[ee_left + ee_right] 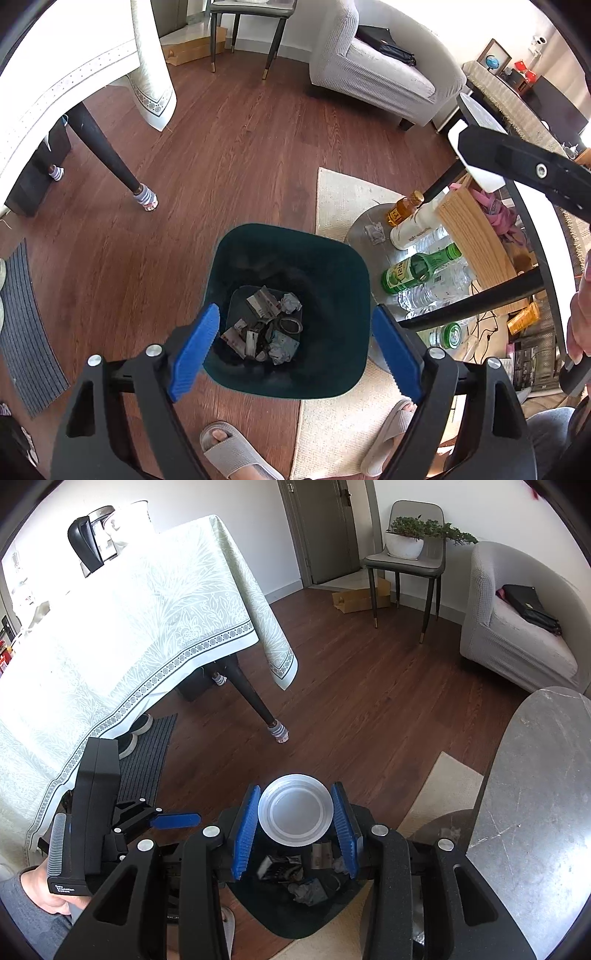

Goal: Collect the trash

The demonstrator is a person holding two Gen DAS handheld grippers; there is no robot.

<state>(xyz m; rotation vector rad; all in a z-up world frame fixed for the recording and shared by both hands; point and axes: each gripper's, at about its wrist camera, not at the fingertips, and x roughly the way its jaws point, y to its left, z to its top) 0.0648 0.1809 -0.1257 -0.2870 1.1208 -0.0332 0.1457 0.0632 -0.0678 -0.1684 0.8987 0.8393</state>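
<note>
With the clear plastic cup (294, 814) gripped between the pads of the right tool (295, 830) above the dark green bin (334, 254), it should be centred over the opening before release, while the left tool (291, 350) hangs open and empty.

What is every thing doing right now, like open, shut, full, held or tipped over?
Trash bin: upright, no lid, crumpled trash at the bottom.
Left gripper: jaws open, nothing between them, above the bin.
Right gripper: jaws shut on the plastic cup.
Plastic cup: held, mouth toward the camera, looks empty.
Green bottle: lying on its side, uncapped.
Amber bottle: upright, capped.
</note>
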